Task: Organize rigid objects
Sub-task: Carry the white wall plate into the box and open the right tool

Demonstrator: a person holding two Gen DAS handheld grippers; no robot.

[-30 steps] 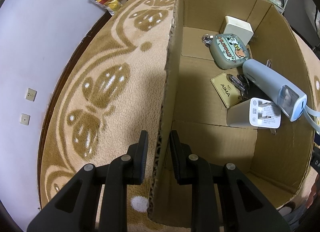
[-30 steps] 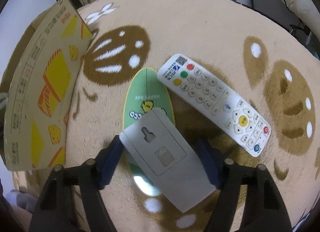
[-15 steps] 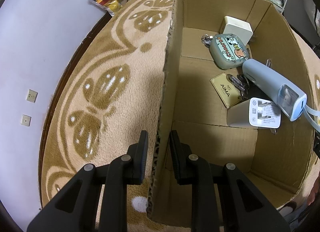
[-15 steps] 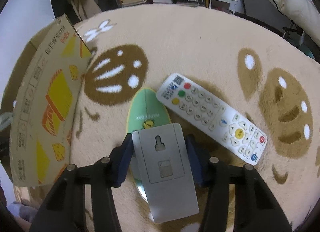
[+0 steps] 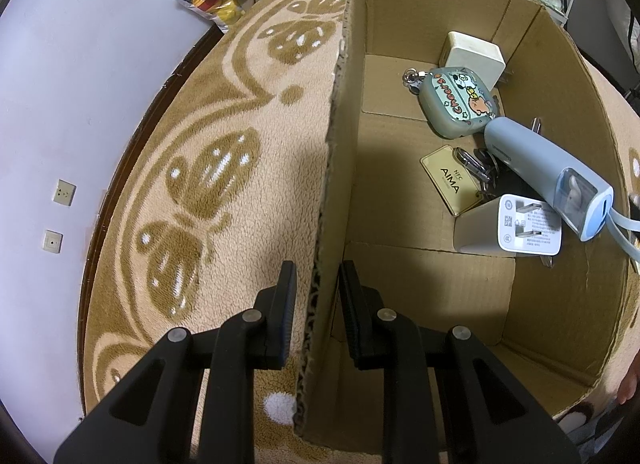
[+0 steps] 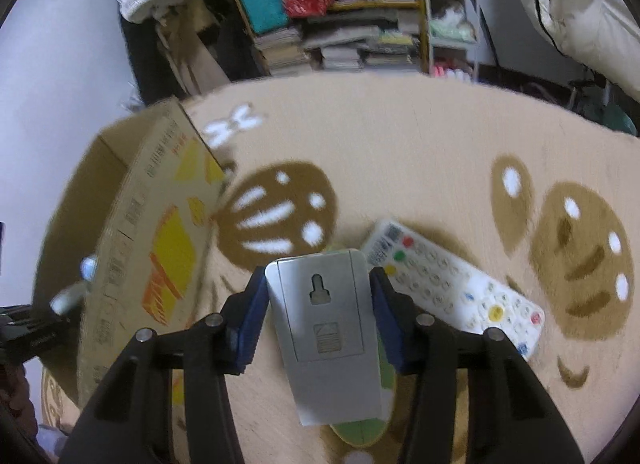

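Gripping the grey remote [image 6: 334, 328] above the rug, the right gripper [image 6: 318, 296] has chargers and keys already boxed at ten o'clock, while the left gripper [image 5: 317, 296] straddles the cardboard box [image 5: 340, 167] wall, slightly apart, and the white remote [image 6: 452, 284] remains at two o'clock.

Chargers [image 5: 516, 229] and keys [image 5: 478, 167] in box [image 5: 560, 103], remote [image 6: 452, 284] right of box
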